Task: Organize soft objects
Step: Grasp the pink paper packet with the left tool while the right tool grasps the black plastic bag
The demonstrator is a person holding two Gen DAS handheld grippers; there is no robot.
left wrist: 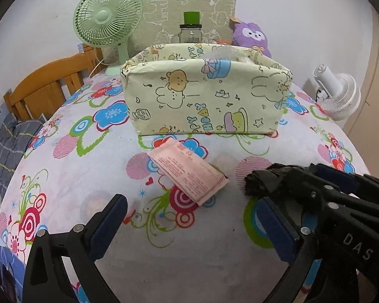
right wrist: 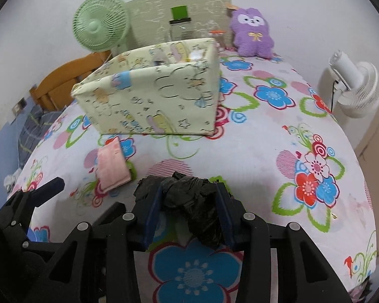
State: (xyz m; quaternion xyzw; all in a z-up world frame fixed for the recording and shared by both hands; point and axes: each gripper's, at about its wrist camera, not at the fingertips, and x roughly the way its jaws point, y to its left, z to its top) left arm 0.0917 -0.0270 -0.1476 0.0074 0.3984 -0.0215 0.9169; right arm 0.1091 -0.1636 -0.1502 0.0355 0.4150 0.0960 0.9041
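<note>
Progress: early to mid. The fabric bin (left wrist: 204, 96) stands on the flowered bed (left wrist: 63, 176); something pale shows over its rim, contents unclear. Two soft items are not yet in it. The pink packet (left wrist: 189, 174) lies flat on the bed just in front of the bin, untouched. The black bag (right wrist: 189, 202), crumpled, is in the right claw, near the packet and short of the bin.

Right claw (right wrist: 189, 209): jaws narrowed, both pads pressed on the black bag; grip looks firm.

Left claw (left wrist: 192, 227): jaws wide apart, nothing between them, hovering near the packet without touching it.

Judgement: the bag goes into the bin next, then the packet.
</note>
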